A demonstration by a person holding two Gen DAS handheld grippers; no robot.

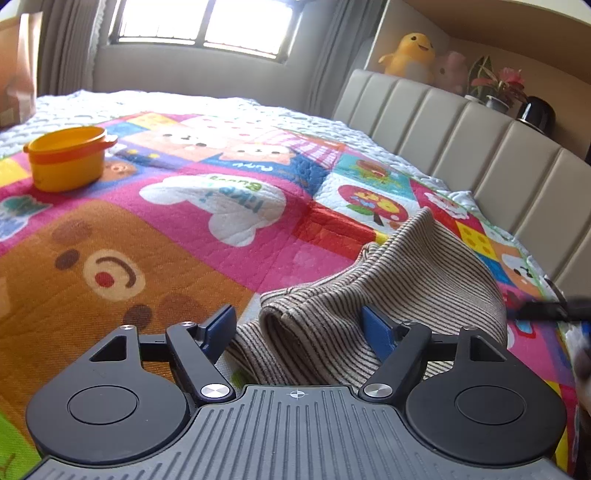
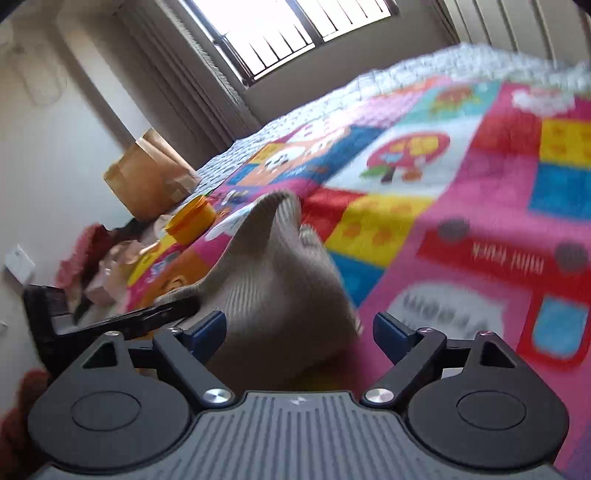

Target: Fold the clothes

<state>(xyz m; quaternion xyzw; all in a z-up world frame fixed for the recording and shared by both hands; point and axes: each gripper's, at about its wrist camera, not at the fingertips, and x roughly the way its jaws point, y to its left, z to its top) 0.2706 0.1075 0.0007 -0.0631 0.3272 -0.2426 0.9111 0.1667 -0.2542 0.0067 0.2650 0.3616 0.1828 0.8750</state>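
Striped clothing, a beige knit garment (image 1: 388, 280) with thin dark lines, lies bunched on a brightly coloured cartoon quilt (image 1: 184, 221) that covers a bed, one fold rising to a peak toward the padded headboard (image 1: 461, 125). In the left wrist view the left gripper (image 1: 301, 330) stands just above the crumpled near edge of the garment with its jaws spread wide; cloth lies between the blue pads (image 1: 376, 332), but they do not press on it. In the right wrist view, which is blurred and tilted, the right gripper (image 2: 299, 332) is likewise spread, the same garment (image 2: 280, 266) heaped in front of it and between its fingers; whether the left-hand pad touches the fabric cannot be told. A dark part of the other tool (image 2: 122, 321) shows at the left edge of that view, just beside the garment. An orange and yellow plastic pot (image 1: 66, 158) stands on the quilt well apart from the clothing, toward the far side of the bed. A brown paper bag (image 2: 147, 177) stands beyond the pot at the edge of the bed. A bright barred window (image 1: 199, 26) with grey curtains fills the wall behind. On the shelf above the headboard sit a yellow plush duck (image 1: 410, 55), a pink plush toy (image 1: 452, 70) and a potted plant (image 1: 498, 85)
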